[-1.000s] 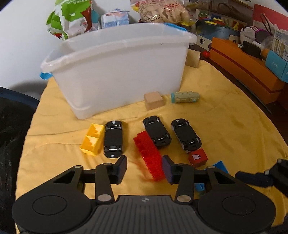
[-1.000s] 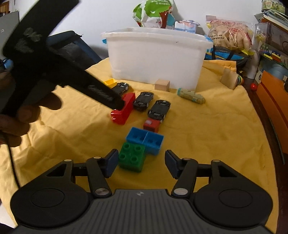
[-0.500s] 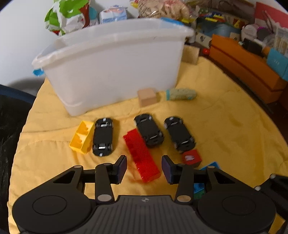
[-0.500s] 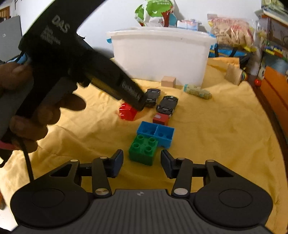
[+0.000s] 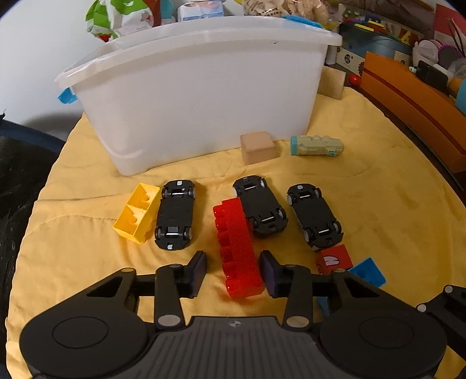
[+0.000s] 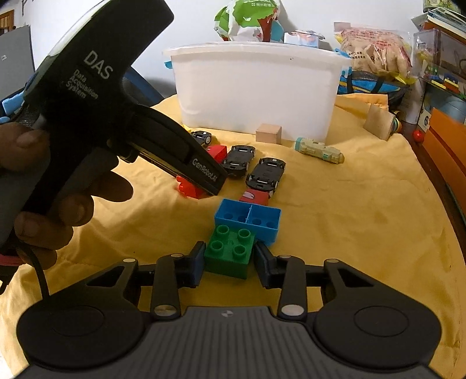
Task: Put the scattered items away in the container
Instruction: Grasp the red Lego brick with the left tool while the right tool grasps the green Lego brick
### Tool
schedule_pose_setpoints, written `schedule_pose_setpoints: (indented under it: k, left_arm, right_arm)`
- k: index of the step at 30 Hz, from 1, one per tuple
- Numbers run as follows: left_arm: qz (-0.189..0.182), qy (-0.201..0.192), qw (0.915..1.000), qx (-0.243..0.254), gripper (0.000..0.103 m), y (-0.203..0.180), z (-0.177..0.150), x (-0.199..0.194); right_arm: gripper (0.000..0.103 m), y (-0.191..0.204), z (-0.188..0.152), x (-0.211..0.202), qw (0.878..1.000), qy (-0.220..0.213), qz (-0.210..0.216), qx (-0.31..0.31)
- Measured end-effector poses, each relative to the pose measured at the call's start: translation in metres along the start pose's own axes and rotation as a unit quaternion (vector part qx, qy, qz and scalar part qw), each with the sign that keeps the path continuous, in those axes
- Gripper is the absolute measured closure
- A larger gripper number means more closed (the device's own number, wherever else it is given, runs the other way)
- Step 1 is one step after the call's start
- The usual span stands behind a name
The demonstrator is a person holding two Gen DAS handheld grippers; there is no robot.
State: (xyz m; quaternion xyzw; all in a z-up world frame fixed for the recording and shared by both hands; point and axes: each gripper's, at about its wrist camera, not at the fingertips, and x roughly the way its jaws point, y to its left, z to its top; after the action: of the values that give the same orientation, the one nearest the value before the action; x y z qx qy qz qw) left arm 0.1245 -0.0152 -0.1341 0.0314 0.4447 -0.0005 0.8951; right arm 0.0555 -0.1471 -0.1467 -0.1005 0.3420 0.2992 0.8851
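The white plastic container [image 5: 204, 96] stands at the back of the yellow cloth [image 5: 378, 210]; it also shows in the right wrist view [image 6: 256, 96]. My left gripper [image 5: 233, 272] is open, its jaws on either side of the near end of a long red brick [image 5: 236, 247]. Three black toy cars lie upside down behind it: left [image 5: 174, 214], middle [image 5: 260, 205], right [image 5: 314, 215]. My right gripper [image 6: 228, 263] is open around a green brick [image 6: 230, 252], with a blue brick [image 6: 249, 220] just behind it.
A yellow brick [image 5: 137, 212], a wooden cube [image 5: 257, 145], a pale toy train [image 5: 317, 145] and a small red cube [image 5: 335, 259] lie on the cloth. Snack bags [image 6: 247, 17] stand behind the container. An orange box [image 5: 413, 102] is at the right.
Both grippers have moved forward and down. The red brick now lies between the left jaws and the green brick between the right jaws. The left hand-held tool fills more of the right view.
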Motion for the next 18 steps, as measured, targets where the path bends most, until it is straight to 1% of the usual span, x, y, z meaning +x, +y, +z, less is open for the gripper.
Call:
schedule_pose_setpoints:
  k: [1,2,5,8,11,14,18]
  left_arm:
    - [-0.003,-0.001,1.0000,0.003,0.068,-0.001,0.000,0.000]
    - [-0.002,-0.002,1.0000,0.006,0.073,-0.001,0.000,-0.001]
    - [-0.007,-0.002,1.0000,0.005,0.075,0.000,0.000,-0.004]
    - [-0.010,-0.003,0.9999,0.005,0.076,0.002,0.001,-0.007]
    - [-0.010,-0.013,0.9998,0.012,0.076,0.002,0.002,-0.015]
    - [-0.011,-0.021,0.9996,0.014,0.076,0.006,0.006,-0.025]
    - [-0.009,-0.031,0.9995,0.003,0.076,0.017,0.013,-0.040]
  right_arm:
    - [0.069,-0.001,0.001,-0.001,1.000,0.000,0.002,0.002]
    - [0.069,-0.003,0.001,-0.002,1.000,-0.001,0.002,0.003]
    - [0.069,-0.009,0.003,-0.008,1.000,-0.007,0.003,0.006]
    - [0.069,-0.015,0.004,-0.014,1.000,-0.008,0.000,0.007]
    - [0.069,-0.022,0.005,-0.020,1.000,-0.010,-0.003,0.012]
    - [0.069,-0.028,0.009,-0.028,1.000,-0.020,-0.008,0.017]
    - [0.069,-0.034,0.021,-0.036,0.999,-0.037,-0.011,0.023]
